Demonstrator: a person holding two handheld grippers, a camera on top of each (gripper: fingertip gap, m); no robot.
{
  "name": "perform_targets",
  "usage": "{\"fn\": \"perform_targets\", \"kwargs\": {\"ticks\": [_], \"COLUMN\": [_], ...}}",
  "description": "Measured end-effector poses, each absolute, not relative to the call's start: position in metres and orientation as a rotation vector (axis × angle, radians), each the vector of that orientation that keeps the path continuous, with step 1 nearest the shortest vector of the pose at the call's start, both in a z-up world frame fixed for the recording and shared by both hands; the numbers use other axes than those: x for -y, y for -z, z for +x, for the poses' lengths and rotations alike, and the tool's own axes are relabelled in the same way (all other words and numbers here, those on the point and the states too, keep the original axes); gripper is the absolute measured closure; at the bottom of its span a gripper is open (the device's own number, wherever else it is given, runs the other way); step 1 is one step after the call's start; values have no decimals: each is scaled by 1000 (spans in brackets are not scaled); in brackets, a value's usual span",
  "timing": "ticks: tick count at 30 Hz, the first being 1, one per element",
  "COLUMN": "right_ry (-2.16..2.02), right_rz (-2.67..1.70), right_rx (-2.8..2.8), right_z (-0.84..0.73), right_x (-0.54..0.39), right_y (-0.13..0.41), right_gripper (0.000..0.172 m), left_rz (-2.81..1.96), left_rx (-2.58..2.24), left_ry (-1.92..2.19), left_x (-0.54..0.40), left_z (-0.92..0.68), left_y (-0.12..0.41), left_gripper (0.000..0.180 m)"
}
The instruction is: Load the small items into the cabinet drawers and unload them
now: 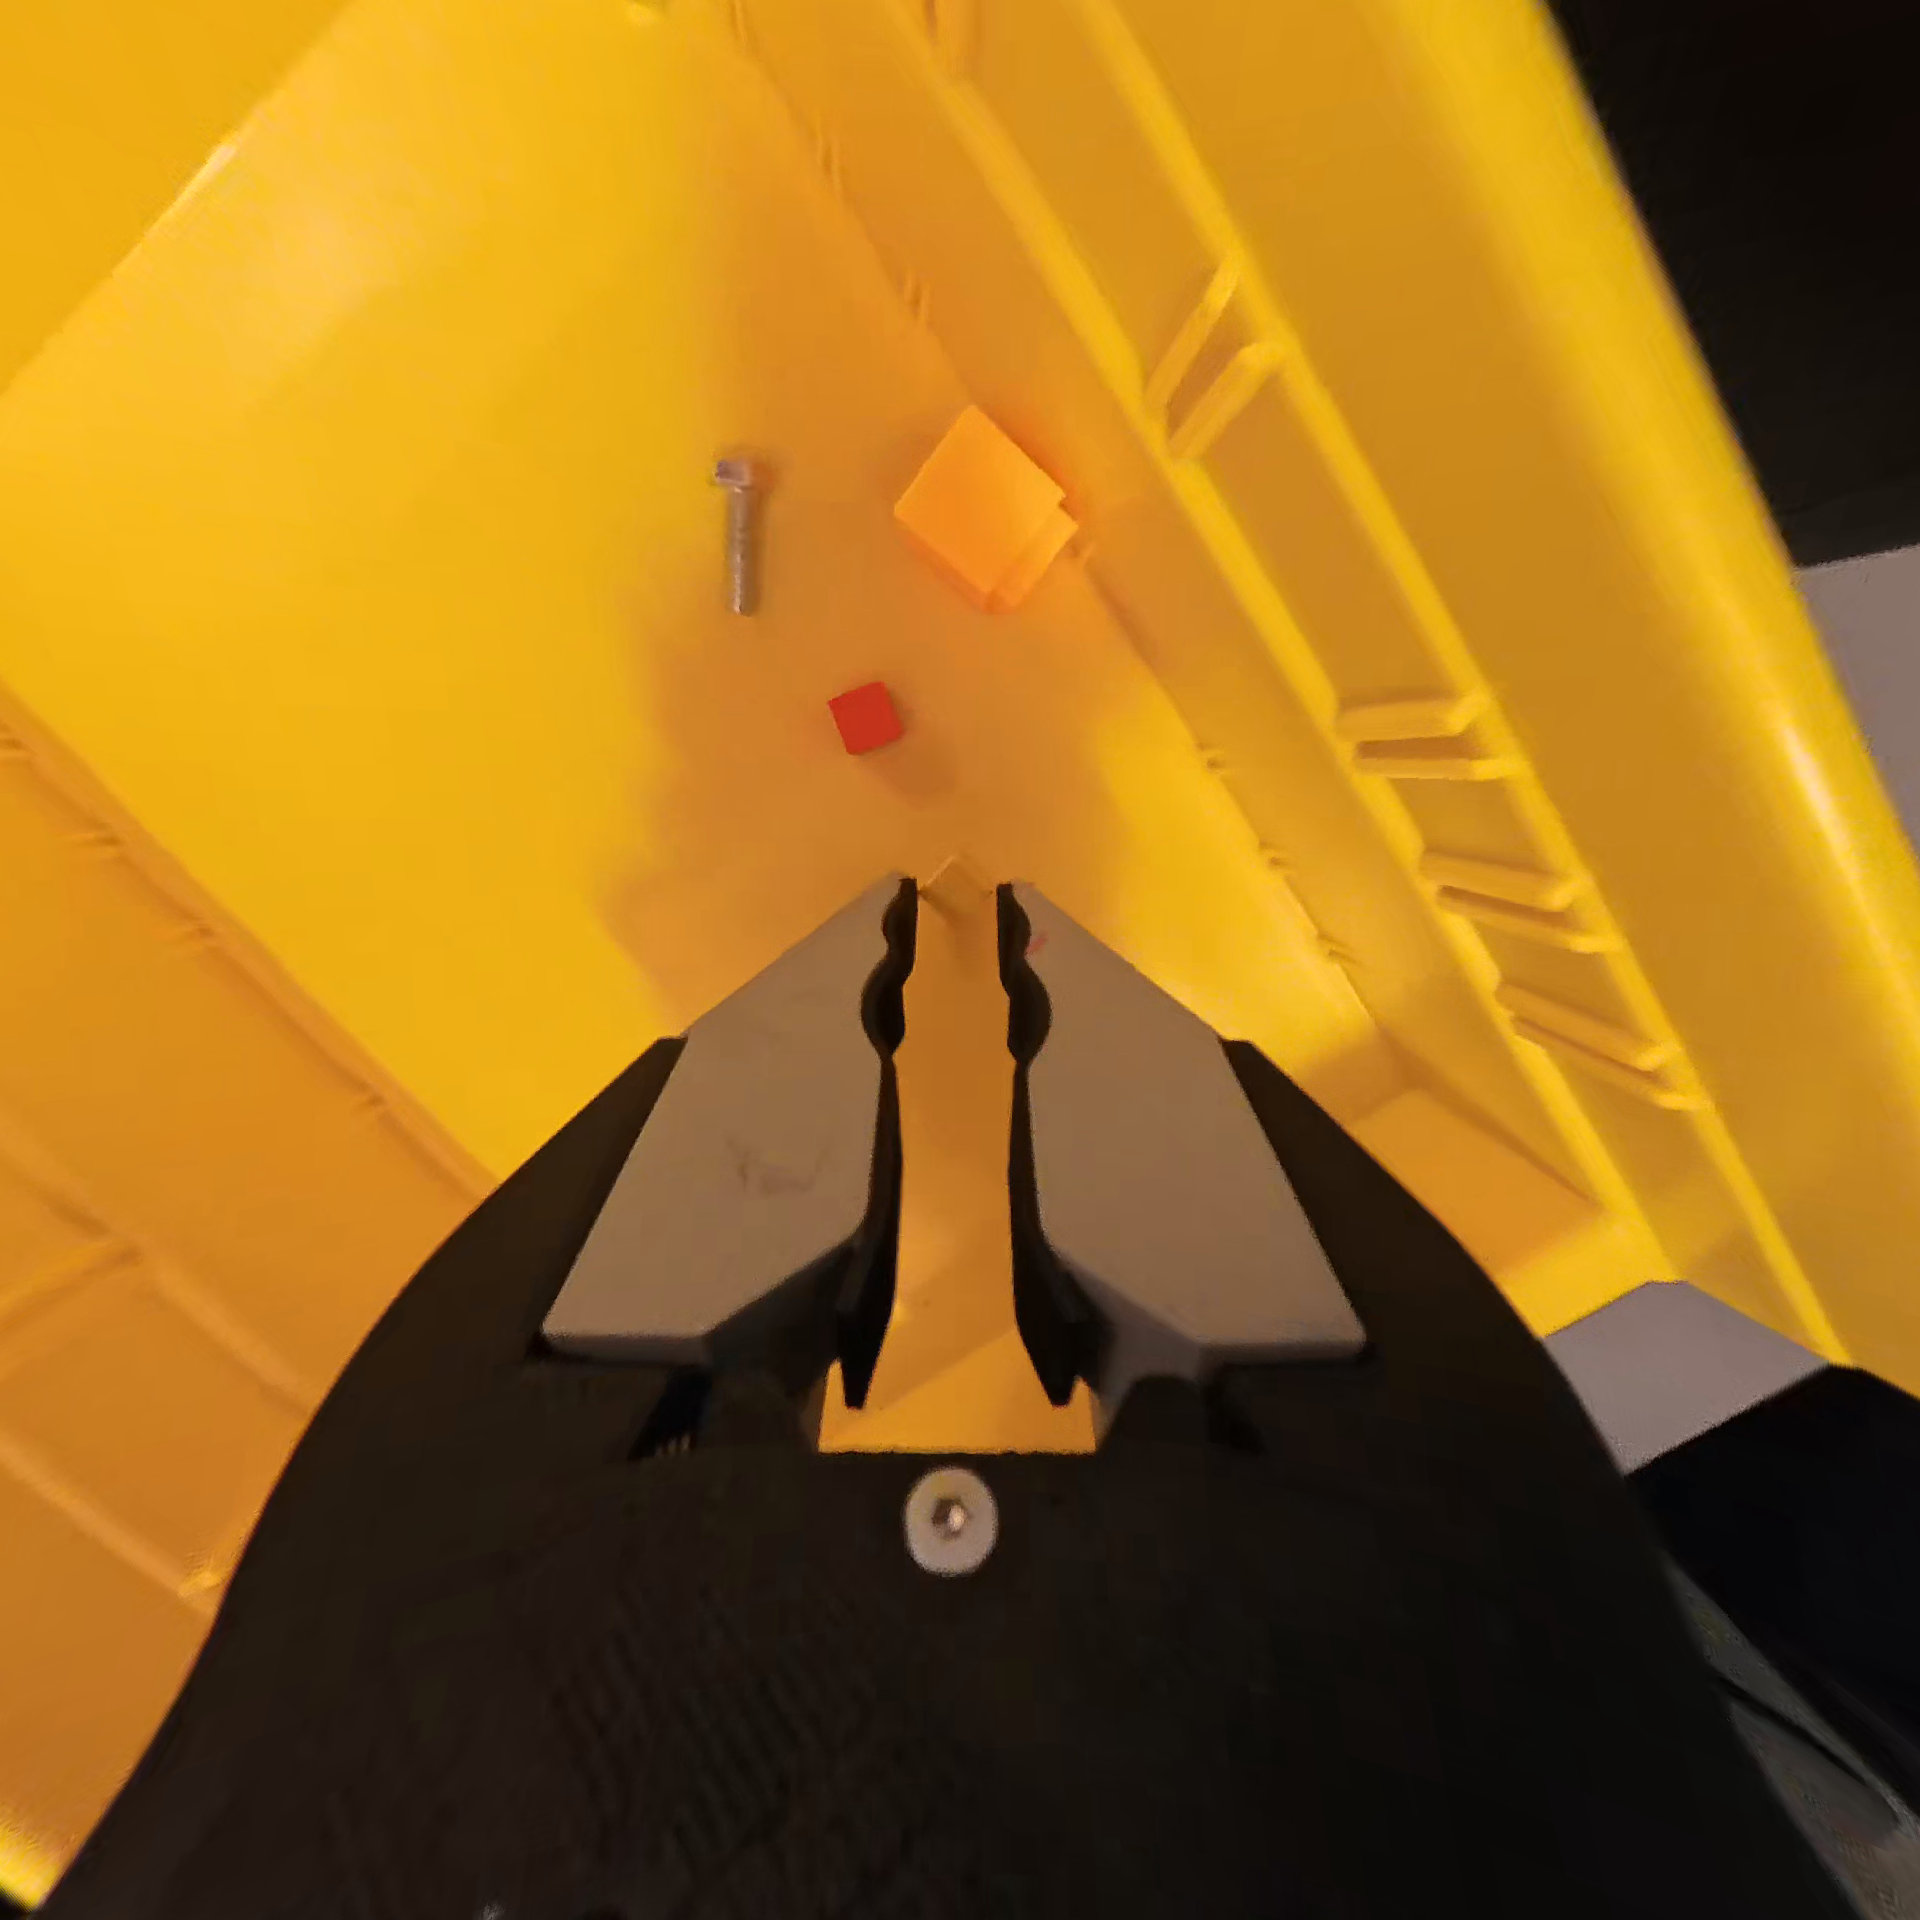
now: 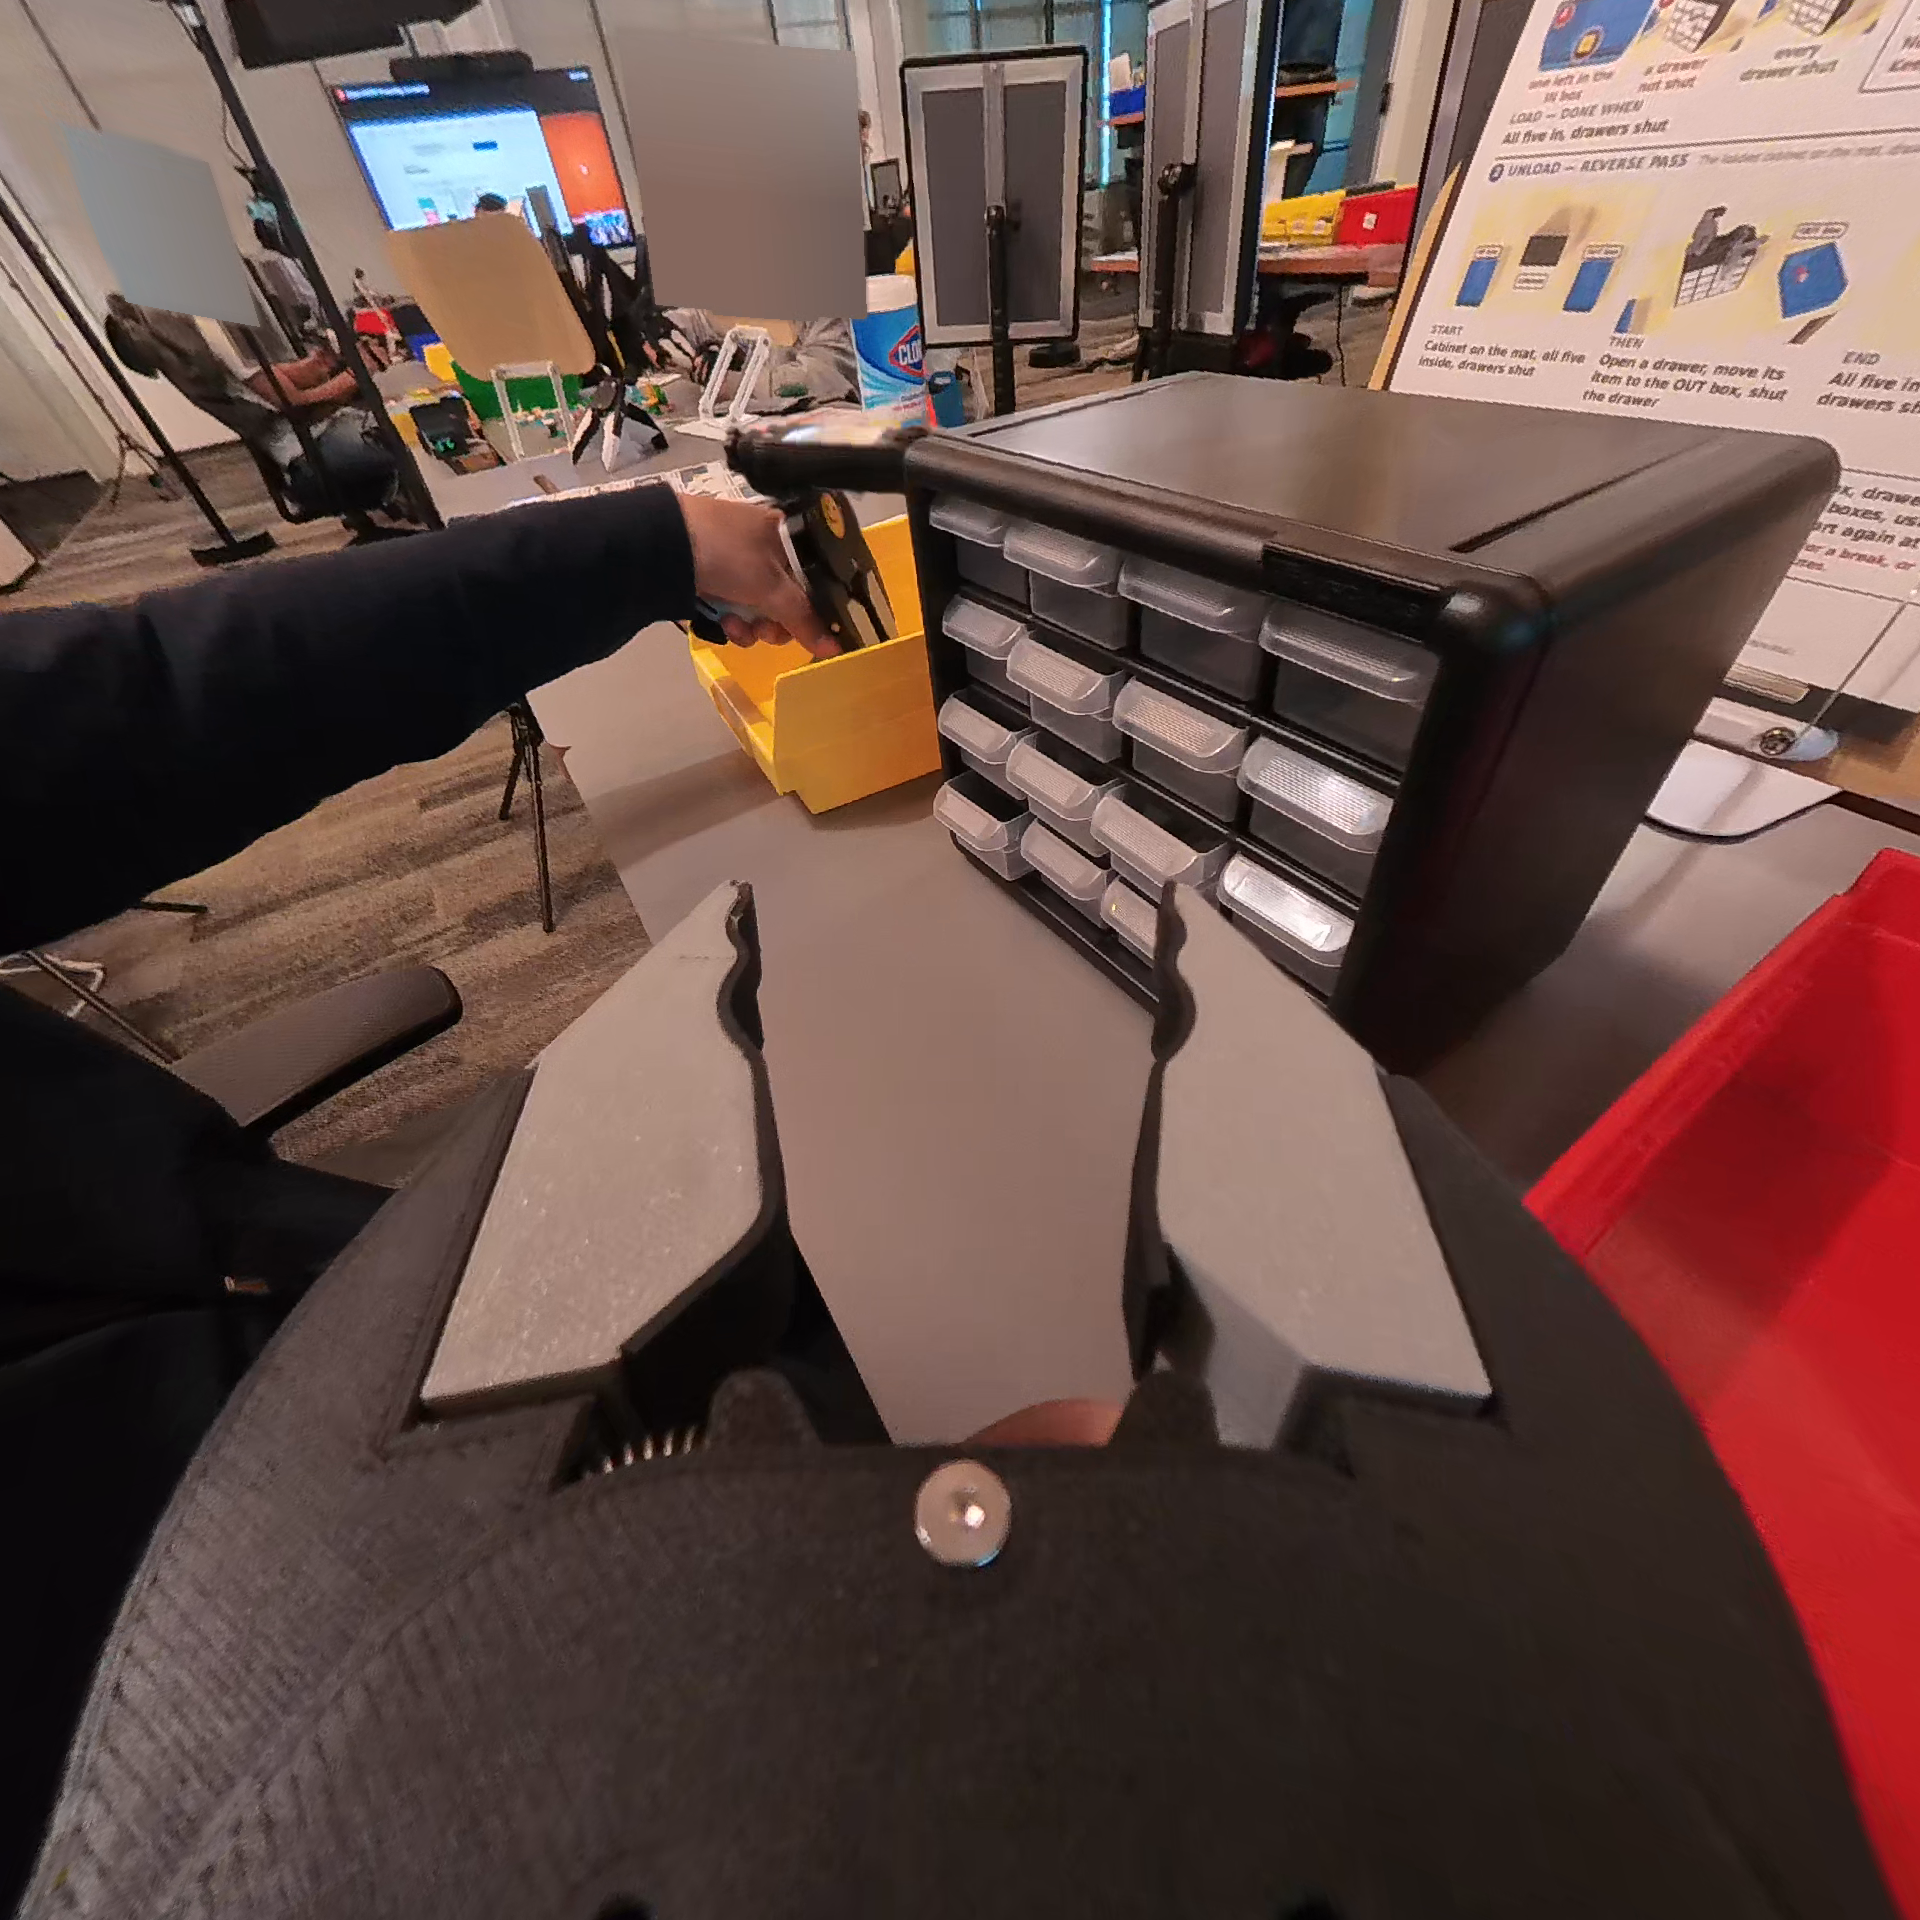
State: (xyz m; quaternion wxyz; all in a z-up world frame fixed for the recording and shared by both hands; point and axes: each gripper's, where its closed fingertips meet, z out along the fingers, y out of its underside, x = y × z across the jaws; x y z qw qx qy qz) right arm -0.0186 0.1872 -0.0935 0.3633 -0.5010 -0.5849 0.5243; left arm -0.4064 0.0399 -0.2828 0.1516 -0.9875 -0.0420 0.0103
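Reaching into the yellow bin, the left gripper straddles a small yellow block (light, rigid; pinch its flat sides), contact unclear; right gripper gapes empty.

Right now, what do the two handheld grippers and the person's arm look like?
Each gripper, left and right, has a black textured body, flat grey wedge-shaped fingers edged with wavy black pads, and a silver screw at the centre. The person's arm wears a dark navy sleeve.
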Motion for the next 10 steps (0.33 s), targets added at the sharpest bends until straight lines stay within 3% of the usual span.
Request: {"fn": "perform_targets", "kwargs": {"ticks": [1, 10], "right_ry": [-1352, -1367], "right_rz": [-1296, -1292], "right_rx": [1505, 1512], "right_z": [-19, -26], "right_x": [-188, -187], "right_y": [95, 97], "right_gripper": [98, 102], "left_rz": [-2861, -2853], "left_rx": [113, 66], "left_ry": [-30, -67], "left_x": [-38, -45], "left_z": [-407, -408], "left_y": [287, 289], "left_gripper": [167, 172]}}
